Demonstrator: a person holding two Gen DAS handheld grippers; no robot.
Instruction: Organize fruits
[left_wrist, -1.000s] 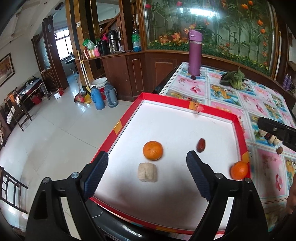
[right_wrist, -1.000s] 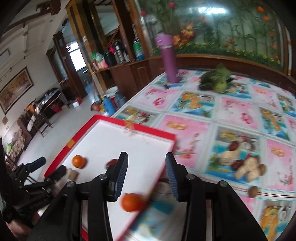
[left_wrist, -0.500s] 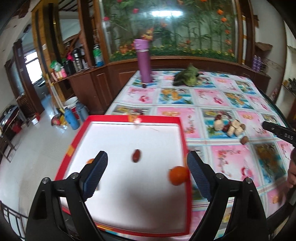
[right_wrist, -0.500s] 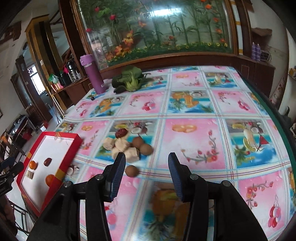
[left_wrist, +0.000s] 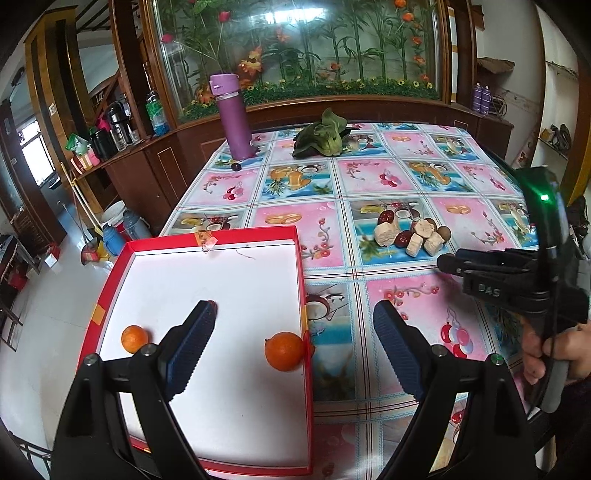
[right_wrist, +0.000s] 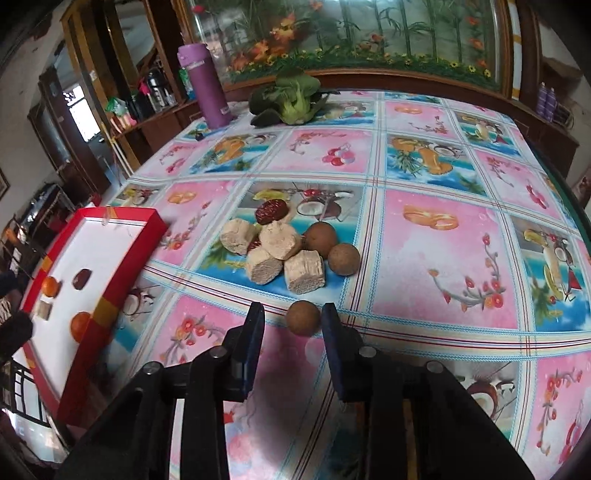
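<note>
Red walls frame the white-floored tray (left_wrist: 300, 280), which fills the lower left of the left wrist view. One orange (left_wrist: 134, 338) is seen at its left wall, another orange (left_wrist: 284, 350) against its right wall. In the right wrist view a dark date (right_wrist: 81, 278) and a pale block (right_wrist: 44, 308) are also shown inside it, at the left edge of the frame. The left gripper (left_wrist: 293, 338) is held above the tray's right side, jaws spread wide, nothing between them. Further right, at centre frame of the right wrist view, a pile of pale chunks (right_wrist: 273, 254), red dates and brown round fruits is seen on the patterned tablecloth (right_wrist: 436, 251). Just below it, a lone brown fruit (right_wrist: 303, 317) lies on the cloth, just ahead of the tips of the right gripper (right_wrist: 291, 319), whose jaws are parted and empty. A purple flask (left_wrist: 233, 116) and a leafy vegetable (left_wrist: 323, 136) are placed at the upper centre of the left wrist view.
</note>
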